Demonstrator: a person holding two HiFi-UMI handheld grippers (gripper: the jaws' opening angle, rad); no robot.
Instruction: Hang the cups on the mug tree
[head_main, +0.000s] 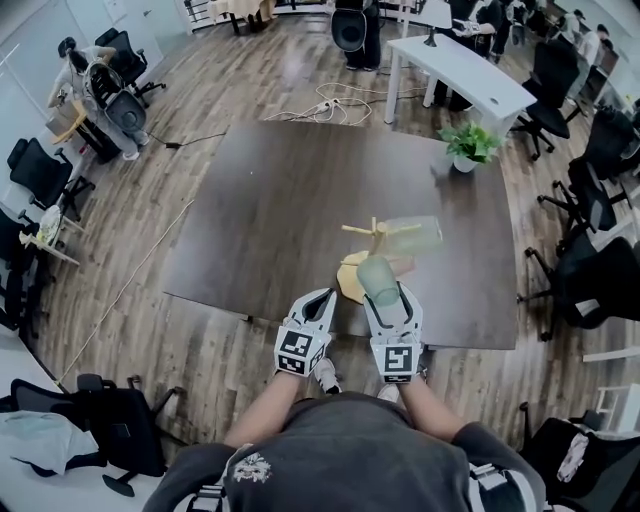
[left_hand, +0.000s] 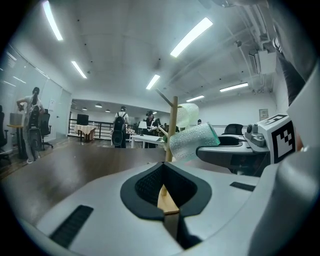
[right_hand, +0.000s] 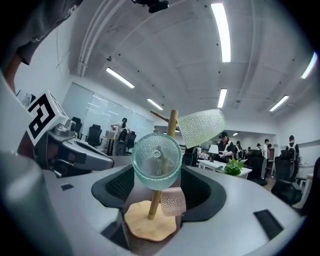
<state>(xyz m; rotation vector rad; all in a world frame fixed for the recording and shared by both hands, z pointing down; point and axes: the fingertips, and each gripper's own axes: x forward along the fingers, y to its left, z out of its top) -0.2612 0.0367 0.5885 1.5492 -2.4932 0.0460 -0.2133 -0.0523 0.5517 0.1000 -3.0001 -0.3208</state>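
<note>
A wooden mug tree stands on its pale base near the front edge of the dark table. A pale yellow dimpled cup hangs on its right side. My right gripper is shut on a green dimpled cup, held close against the tree's post. In the right gripper view the green cup is seen end on in front of the post, with a pinkish cup lower behind it. My left gripper is shut and holds nothing, just left of the base.
A potted plant stands at the table's far right corner. A white desk and office chairs ring the table, and a cable lies on the floor. People work far off at the left.
</note>
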